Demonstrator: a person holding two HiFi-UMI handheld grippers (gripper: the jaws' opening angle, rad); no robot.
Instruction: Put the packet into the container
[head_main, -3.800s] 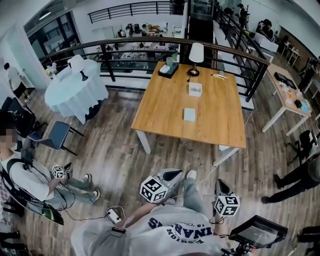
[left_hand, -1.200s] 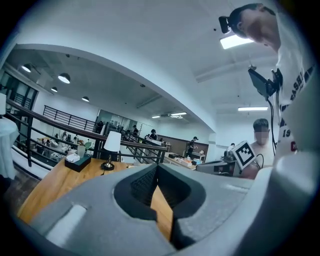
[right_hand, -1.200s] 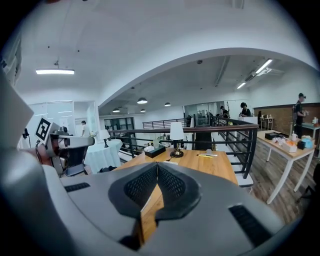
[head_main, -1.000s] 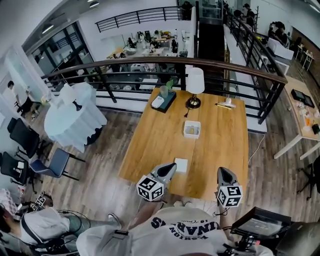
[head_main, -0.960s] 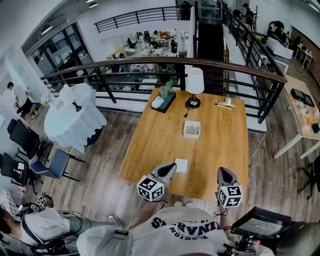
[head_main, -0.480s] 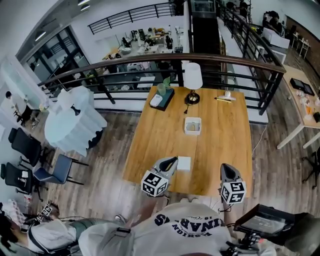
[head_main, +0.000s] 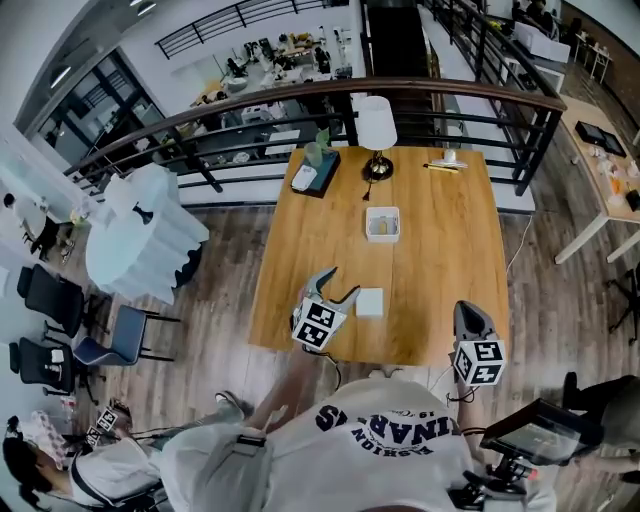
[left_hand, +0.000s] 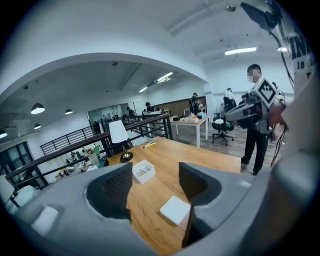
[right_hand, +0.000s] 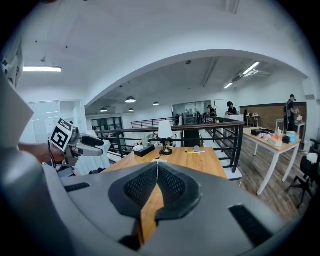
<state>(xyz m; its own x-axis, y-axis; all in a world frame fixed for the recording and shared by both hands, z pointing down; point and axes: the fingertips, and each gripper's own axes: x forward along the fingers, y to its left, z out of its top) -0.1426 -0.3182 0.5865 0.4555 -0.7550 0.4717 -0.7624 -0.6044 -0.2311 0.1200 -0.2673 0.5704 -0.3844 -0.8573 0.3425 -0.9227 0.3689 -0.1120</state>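
A flat white packet (head_main: 369, 301) lies on the wooden table (head_main: 440, 260) near its front edge. Farther back, mid-table, stands the small white container (head_main: 382, 223) with something pale inside. My left gripper (head_main: 338, 286) hovers just left of the packet, its jaws opening with nothing between them. In the left gripper view the packet (left_hand: 175, 210) shows low in the gap beside the right finger (left_hand: 192, 182), with the container (left_hand: 143, 171) beyond. My right gripper (head_main: 472, 322) hangs at the table's front right corner, shut and empty (right_hand: 157, 172).
A table lamp (head_main: 375, 125), a tissue box (head_main: 312, 175) and a few small items (head_main: 445, 162) stand at the table's far end, against a black railing (head_main: 500, 95). A cloth-covered round table (head_main: 140, 235) is to the left. A person (left_hand: 257, 125) stands to the right.
The left gripper has moved forward over the table edge toward the packet, and its jaws have gone from shut to apart. The right gripper stays shut at the front right.
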